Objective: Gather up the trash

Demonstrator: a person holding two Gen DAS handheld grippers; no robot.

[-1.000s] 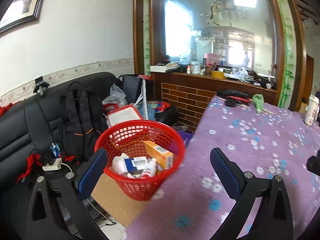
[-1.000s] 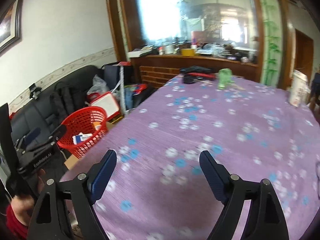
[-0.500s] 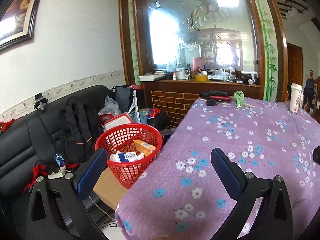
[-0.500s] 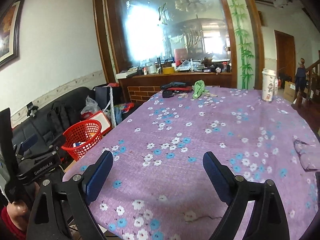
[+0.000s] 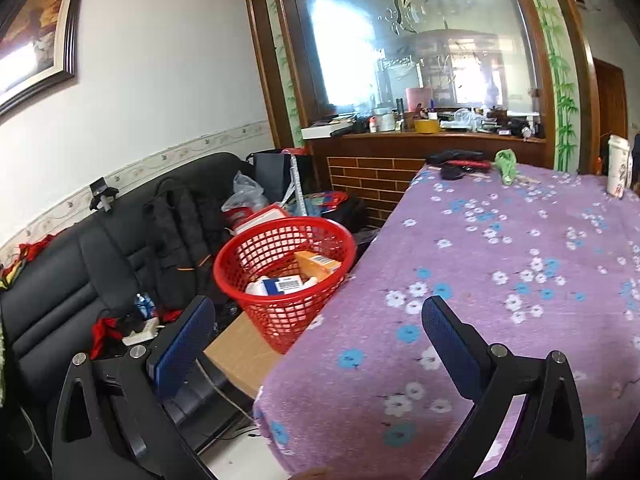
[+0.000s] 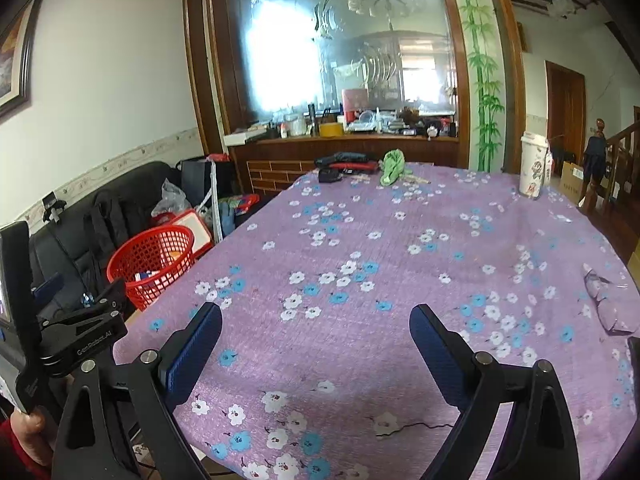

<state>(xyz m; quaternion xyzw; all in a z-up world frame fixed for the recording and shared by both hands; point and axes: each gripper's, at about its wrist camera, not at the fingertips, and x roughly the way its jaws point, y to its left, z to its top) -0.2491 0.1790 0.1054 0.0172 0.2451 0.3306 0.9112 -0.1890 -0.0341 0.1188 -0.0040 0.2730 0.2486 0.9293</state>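
A red mesh basket (image 5: 280, 240) stands on a cardboard box left of the table; it holds an orange box (image 5: 316, 265) and blue-and-white packets (image 5: 284, 284). It also shows in the right wrist view (image 6: 154, 248). My left gripper (image 5: 316, 316) is open and empty, near the table's front left corner, beside the basket. My right gripper (image 6: 316, 324) is open and empty over the purple flowered tablecloth (image 6: 400, 248). A clear crumpled plastic piece (image 6: 608, 300) lies at the table's right edge. The left gripper's body (image 6: 80, 332) shows at the left of the right wrist view.
At the table's far end lie a green cloth (image 6: 392, 166), black and red items (image 6: 344, 162) and a white paper cup (image 6: 532, 164). A black sofa (image 5: 100, 248) with a backpack (image 5: 180, 240) and bags stands left of the basket.
Both grippers have pulled back from the basket and risen, so more of the table shows. In the left view the basket has gone from close-up to farther away. Both stayed open.
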